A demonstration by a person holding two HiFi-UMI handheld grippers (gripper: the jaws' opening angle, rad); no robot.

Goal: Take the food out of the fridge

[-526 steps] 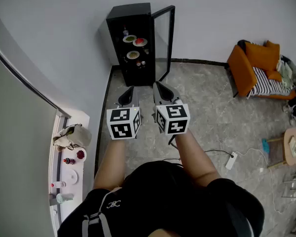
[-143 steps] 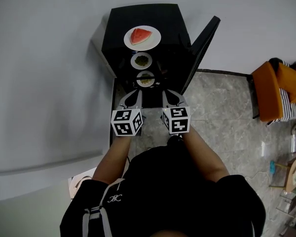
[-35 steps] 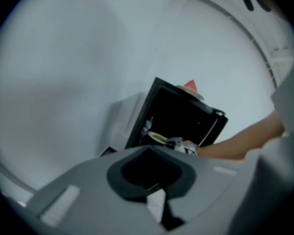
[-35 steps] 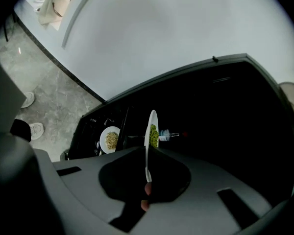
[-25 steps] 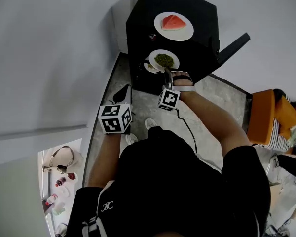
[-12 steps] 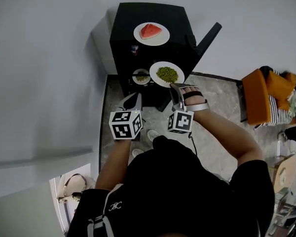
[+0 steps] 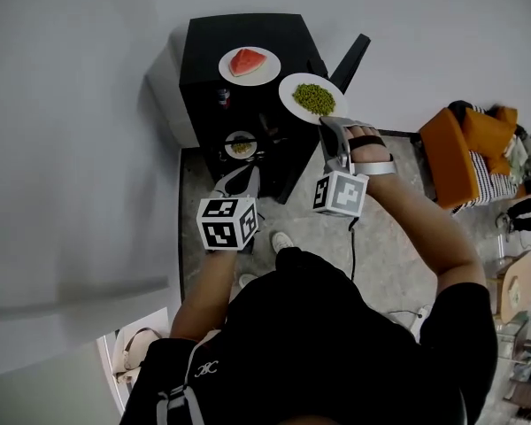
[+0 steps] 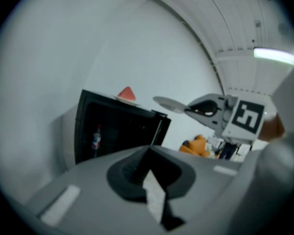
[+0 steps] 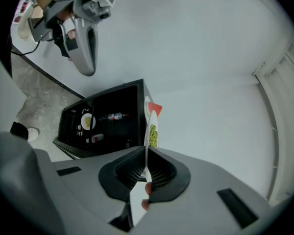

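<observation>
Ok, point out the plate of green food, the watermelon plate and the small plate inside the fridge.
plate of green food (image 7: 288,89): head view, bare left rim.
watermelon plate (image 7: 267,72): head view, bare white part right of the slice.
small plate (image 7: 230,142): head view, left rim.

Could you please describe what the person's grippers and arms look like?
Both the left gripper and the right gripper have light grey tapered jaws with dark ribbed pads. Each carries a white cube with black square markers. A thin black cable hangs from the right one. The person wears a black short-sleeved top.
</observation>
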